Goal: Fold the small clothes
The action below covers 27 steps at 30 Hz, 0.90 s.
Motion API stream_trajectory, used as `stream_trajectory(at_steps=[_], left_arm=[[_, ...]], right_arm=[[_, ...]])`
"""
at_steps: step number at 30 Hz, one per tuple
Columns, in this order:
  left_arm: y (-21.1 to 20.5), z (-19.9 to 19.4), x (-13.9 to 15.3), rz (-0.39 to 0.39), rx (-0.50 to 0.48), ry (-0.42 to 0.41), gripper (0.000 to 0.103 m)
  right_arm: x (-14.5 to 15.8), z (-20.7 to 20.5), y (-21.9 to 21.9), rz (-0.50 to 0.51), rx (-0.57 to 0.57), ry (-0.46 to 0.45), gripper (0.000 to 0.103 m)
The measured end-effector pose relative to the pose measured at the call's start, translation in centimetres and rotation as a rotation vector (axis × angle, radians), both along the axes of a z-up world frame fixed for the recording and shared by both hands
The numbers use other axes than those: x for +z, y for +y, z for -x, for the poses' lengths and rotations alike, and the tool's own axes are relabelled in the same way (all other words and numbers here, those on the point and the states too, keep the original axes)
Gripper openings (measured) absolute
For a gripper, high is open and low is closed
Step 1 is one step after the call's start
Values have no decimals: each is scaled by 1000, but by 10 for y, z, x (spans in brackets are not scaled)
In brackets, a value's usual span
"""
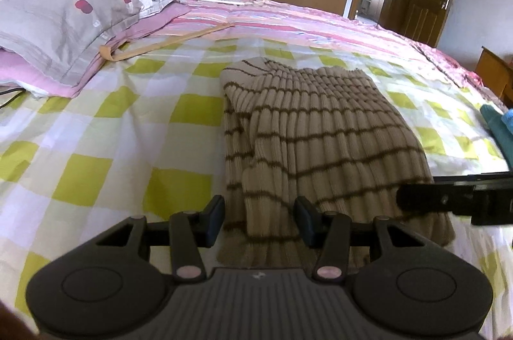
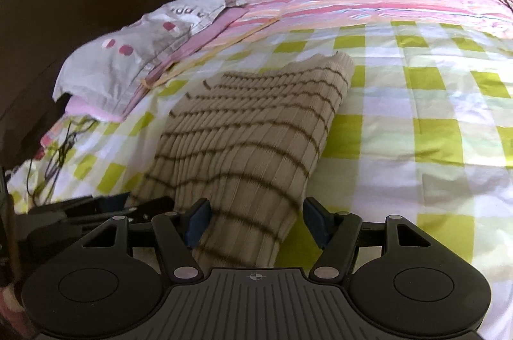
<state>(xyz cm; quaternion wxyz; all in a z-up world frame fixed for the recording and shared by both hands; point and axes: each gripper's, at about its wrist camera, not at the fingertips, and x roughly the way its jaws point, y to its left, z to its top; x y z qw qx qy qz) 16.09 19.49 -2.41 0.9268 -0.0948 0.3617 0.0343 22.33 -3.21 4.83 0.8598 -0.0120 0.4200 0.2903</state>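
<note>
Lay on the checked bed (image 1: 96, 122), centre frame: sweater (image 1: 320, 128), ribbed, already folded narrow. Ran with its long axis straight away from both tools toward the upper frame. Held wide apart over the near hem, gripping nothing: left gripper (image 1: 259, 219), at the hem's left part, and right gripper (image 2: 256, 221), at its right corner. Equally near, by the look of it. Probably called for pinching the hem and carrying it up-frame.
</note>
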Motion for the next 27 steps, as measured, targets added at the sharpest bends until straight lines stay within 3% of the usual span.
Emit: stream_trajectory(at_steps=[6, 19, 27], left_arm=[[-6, 14, 2, -13, 11, 12, 54], [-25, 30, 2, -96, 5, 22, 57], [-30, 38, 0, -100, 5, 51, 63]], right_arm=[[-7, 17, 0, 57, -14, 4, 64], [-9, 46, -6, 54, -34, 24, 64], [-7, 56, -8, 36, -43, 28, 64]])
